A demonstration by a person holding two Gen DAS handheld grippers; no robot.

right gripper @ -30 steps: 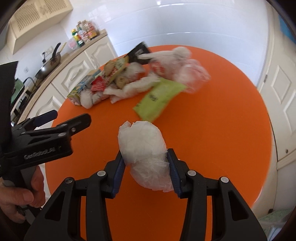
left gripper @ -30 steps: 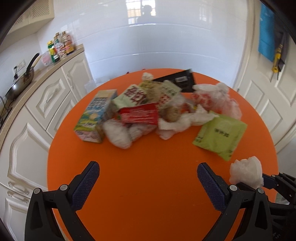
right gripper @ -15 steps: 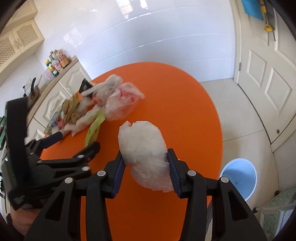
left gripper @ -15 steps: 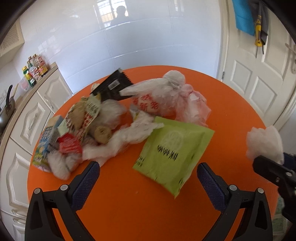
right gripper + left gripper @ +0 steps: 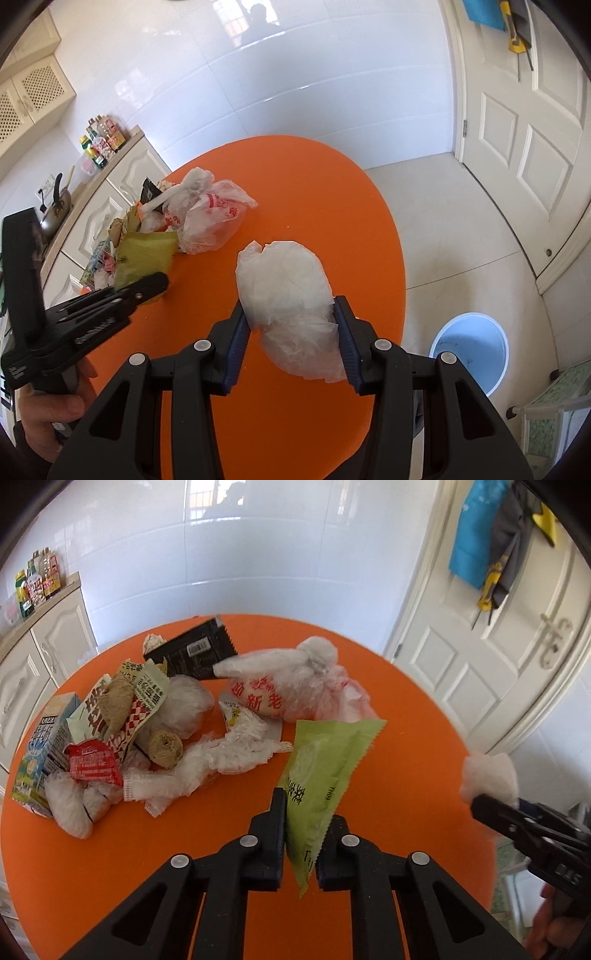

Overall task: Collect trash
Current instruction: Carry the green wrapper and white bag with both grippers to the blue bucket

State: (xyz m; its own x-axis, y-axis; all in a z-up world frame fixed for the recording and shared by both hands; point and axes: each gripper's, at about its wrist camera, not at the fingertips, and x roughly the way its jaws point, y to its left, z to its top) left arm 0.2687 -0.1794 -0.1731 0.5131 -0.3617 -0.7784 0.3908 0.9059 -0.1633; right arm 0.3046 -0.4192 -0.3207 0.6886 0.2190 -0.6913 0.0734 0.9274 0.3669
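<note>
Trash in both grippers: left gripper (image 5: 300,843) has just closed on green packet (image 5: 325,771).
Right gripper (image 5: 291,332) fingers clamp white bag (image 5: 291,299); next, likely carry both to blue bin (image 5: 469,350).

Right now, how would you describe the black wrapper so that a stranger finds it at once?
Look at the round orange table, then at the heap of trash on it. The black wrapper lies flat at the heap's far edge, the only dark piece, with a white barcode label.

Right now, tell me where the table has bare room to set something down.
The orange table is bare along its edge nearest the blue bin, beyond the printed plastic bag, and on the near strip under both grippers. It is crowded on the cabinet side, where the trash pile lies.
</note>
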